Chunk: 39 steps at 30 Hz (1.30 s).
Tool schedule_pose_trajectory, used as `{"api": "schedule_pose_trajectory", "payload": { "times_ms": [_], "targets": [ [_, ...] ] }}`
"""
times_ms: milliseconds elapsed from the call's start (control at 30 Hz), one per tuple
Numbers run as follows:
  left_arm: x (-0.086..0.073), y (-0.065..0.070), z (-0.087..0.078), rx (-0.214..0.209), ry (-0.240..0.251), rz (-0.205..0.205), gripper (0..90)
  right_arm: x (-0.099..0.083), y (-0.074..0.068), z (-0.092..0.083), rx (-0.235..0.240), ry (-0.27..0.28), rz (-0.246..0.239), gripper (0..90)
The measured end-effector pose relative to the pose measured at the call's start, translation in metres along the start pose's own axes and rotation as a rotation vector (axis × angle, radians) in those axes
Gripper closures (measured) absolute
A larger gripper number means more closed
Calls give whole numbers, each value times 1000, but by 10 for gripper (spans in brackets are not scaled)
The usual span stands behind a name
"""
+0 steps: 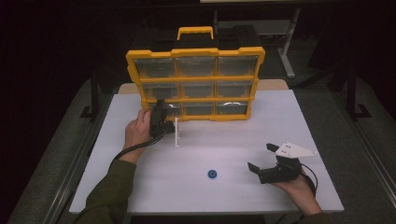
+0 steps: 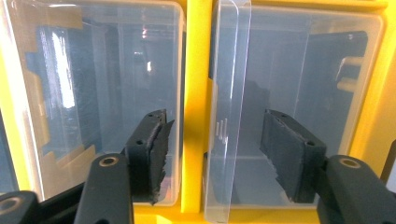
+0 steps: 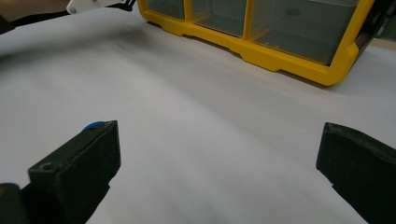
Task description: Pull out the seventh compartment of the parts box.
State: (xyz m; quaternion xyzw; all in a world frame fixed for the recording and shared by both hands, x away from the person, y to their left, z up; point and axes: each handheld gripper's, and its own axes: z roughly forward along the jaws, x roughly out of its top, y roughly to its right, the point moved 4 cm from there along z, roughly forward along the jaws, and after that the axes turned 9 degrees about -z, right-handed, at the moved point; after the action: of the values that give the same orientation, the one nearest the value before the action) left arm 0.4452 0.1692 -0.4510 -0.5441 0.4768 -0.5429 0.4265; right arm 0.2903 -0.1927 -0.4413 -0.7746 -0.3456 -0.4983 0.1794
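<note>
Reaching into the bottom left corner of the yellow organizer, the left gripper points at the front of a clear drawer door that stands swung out edge-on. In the left gripper view that clear panel stands between the two black pads, nearer the right one, with a gap on each side; the pads are not pressing on it. The yellow divider of the organizer runs straight behind the gap between the fingers, with one clear compartment behind each pad. The jaws are half spread and grasp nothing.

The right gripper rests low over the white table, well apart from the organizer, held in a hand at the near right edge. Its fingers are spread wide and released, with bare table between them. A small blue disc lies on the table just outside its left fingertip, peeking over that pad in the right gripper view.
</note>
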Motion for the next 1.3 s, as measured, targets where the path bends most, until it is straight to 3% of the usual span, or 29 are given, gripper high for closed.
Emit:
{"api": "schedule_pose_trajectory", "payload": {
  "times_ms": [133, 600, 1300],
  "targets": [
    [0, -1, 0, 17, 10, 14, 466, 0, 0, 0, 0, -1, -1, 0],
    [1, -2, -2, 12, 5, 9, 626, 0, 0, 0, 0, 0, 0, 0],
    [1, 2, -1, -3, 6, 29, 759, 0, 1, 0, -1, 5, 1, 0]
  ]
}}
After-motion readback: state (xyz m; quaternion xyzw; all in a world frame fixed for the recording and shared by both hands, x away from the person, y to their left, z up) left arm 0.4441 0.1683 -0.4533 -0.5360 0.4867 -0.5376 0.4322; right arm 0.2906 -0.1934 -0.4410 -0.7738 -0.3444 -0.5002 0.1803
